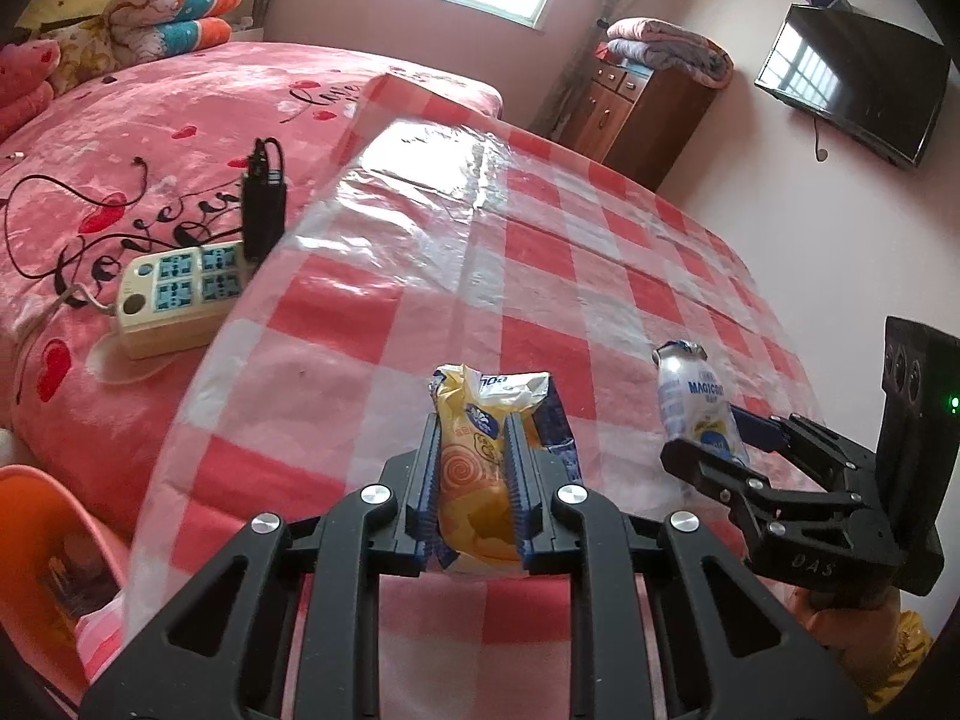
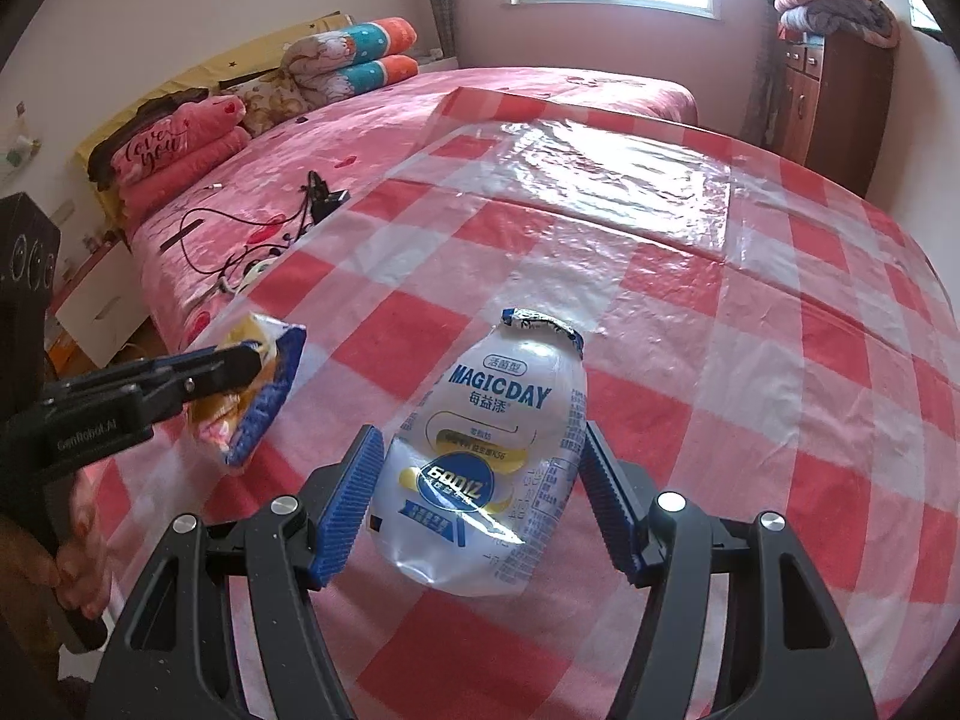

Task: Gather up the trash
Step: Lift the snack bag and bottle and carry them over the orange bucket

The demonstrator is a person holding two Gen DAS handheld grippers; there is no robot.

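Your right gripper (image 2: 480,504) is the one that matters here: the crushed MAGICDAY bottle (image 2: 489,462) sits right between its fingers, long axis pointing straight ahead of you, foil-topped neck at the far end. The jaws are spread and the pads look a hair off the plastic on both sides, so it isn't pinched yet, I reckon. Your left gripper (image 1: 474,468) is already clamped on the yellow snack wrapper (image 1: 480,450), held up off the checked tablecloth (image 2: 750,360), just left of the bottle.
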